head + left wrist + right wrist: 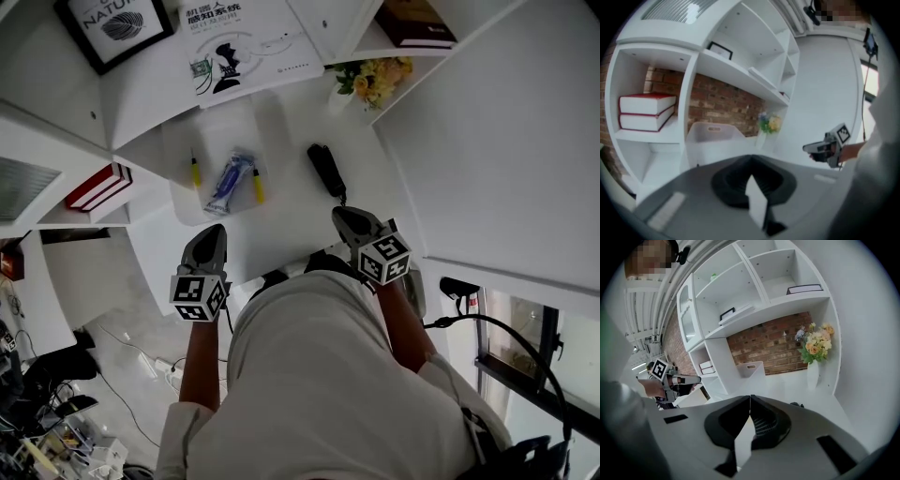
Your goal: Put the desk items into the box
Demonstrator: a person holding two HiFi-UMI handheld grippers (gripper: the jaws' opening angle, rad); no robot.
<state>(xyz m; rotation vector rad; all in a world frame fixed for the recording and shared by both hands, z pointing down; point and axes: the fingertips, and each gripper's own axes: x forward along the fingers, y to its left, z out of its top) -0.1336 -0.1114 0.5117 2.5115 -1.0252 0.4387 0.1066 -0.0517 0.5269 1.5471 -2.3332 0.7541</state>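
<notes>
One black object (pixel 326 171) beside box (pixel 220 131), flowers (pixel 375 80) behind

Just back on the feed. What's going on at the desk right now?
A person stands at the white desk with a gripper in each hand. The left gripper and the right gripper are both shut and empty, held over the near edge. The white box appears to hold two yellow pens and a blue packet. A black item lies on the desk to the right of the box, not yet packed.
</notes>
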